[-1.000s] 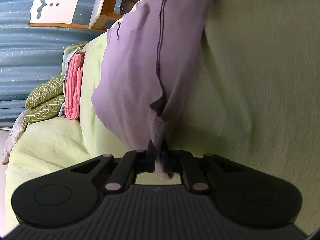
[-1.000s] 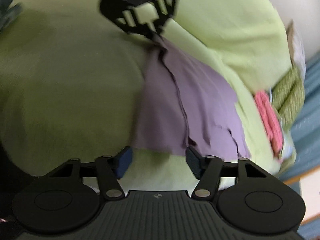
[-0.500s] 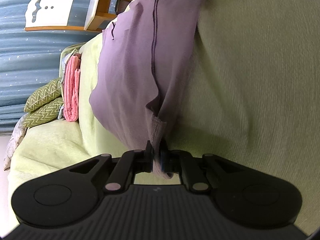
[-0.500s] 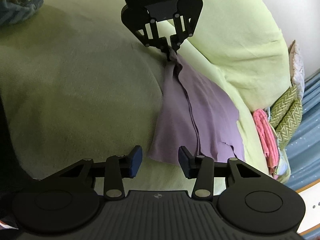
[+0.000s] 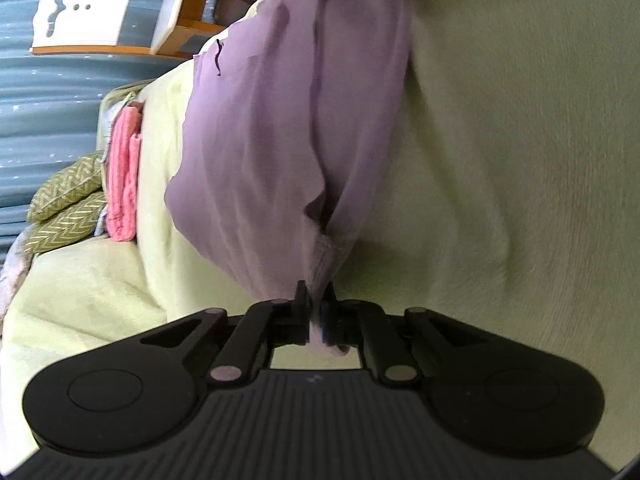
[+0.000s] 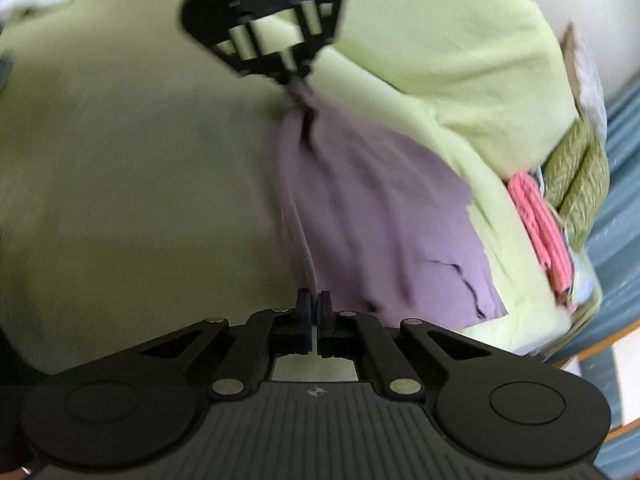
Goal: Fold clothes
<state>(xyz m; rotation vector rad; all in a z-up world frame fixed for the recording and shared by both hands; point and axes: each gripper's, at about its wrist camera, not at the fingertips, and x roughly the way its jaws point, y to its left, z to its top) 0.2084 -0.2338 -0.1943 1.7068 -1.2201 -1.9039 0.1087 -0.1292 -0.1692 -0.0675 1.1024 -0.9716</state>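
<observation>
A purple garment (image 5: 280, 120) lies stretched over the light green bed cover (image 5: 520, 160). My left gripper (image 5: 316, 316) is shut on one end of it, cloth bunched between the pads. In the right wrist view the purple garment (image 6: 380, 208) runs from my right gripper (image 6: 314, 308), shut on its near hem, up to the left gripper (image 6: 296, 76) at the far end. The garment hangs taut between the two, folded along its length.
Folded pink clothes (image 5: 122, 184) and green zigzag-patterned cushions (image 5: 64, 208) lie at the bed's edge. A wooden chair (image 5: 120, 8) stands in front of a blue curtain (image 5: 40, 100). The pink clothes (image 6: 540, 224) also show in the right wrist view.
My right gripper was open beside the garment's near edge; its jaws have closed on the hem. The left gripper keeps its hold, and the garment is lifted slightly.
</observation>
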